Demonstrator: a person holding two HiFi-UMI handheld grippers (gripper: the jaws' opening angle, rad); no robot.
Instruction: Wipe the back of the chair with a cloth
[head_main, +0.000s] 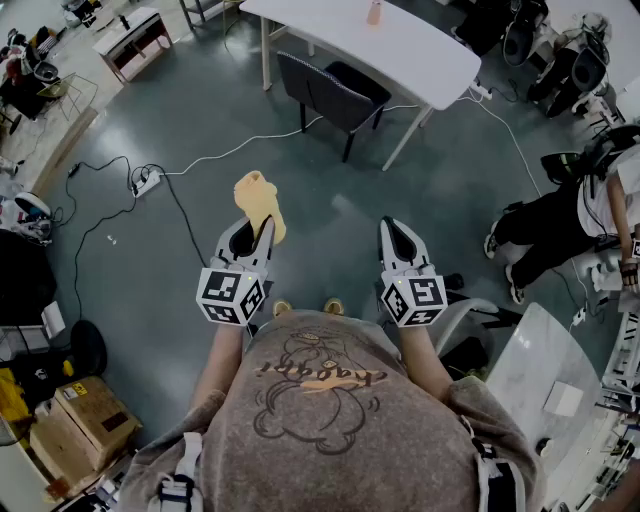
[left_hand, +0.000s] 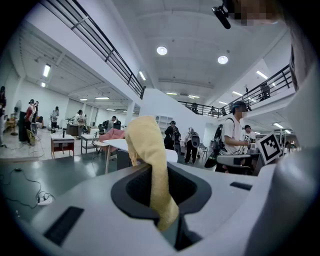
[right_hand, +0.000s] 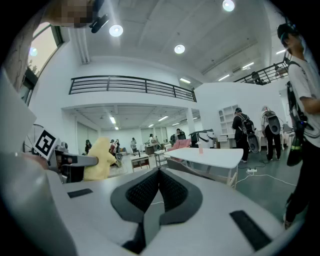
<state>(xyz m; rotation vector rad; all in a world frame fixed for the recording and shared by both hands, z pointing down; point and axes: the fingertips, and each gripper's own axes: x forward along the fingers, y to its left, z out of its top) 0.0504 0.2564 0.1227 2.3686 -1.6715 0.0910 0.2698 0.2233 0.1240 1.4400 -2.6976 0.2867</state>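
A yellow cloth (head_main: 259, 203) sticks up from my left gripper (head_main: 251, 238), which is shut on it; in the left gripper view the cloth (left_hand: 150, 165) rises between the jaws. My right gripper (head_main: 398, 240) is shut with nothing in it, its pads (right_hand: 157, 192) pressed together. Both grippers hang at waist height over the grey floor. The dark chair (head_main: 328, 92) stands well ahead of both grippers, tucked against a white table (head_main: 390, 45), its back facing me. The right gripper view shows the cloth (right_hand: 99, 160) at the left and the table (right_hand: 207, 156) beyond.
White cables and a power strip (head_main: 147, 181) lie on the floor to the left. A person in black (head_main: 560, 225) crouches at the right. Cardboard boxes (head_main: 70, 420) sit at lower left, a white chair (head_main: 465, 320) right behind my right gripper. Several people stand in the distance.
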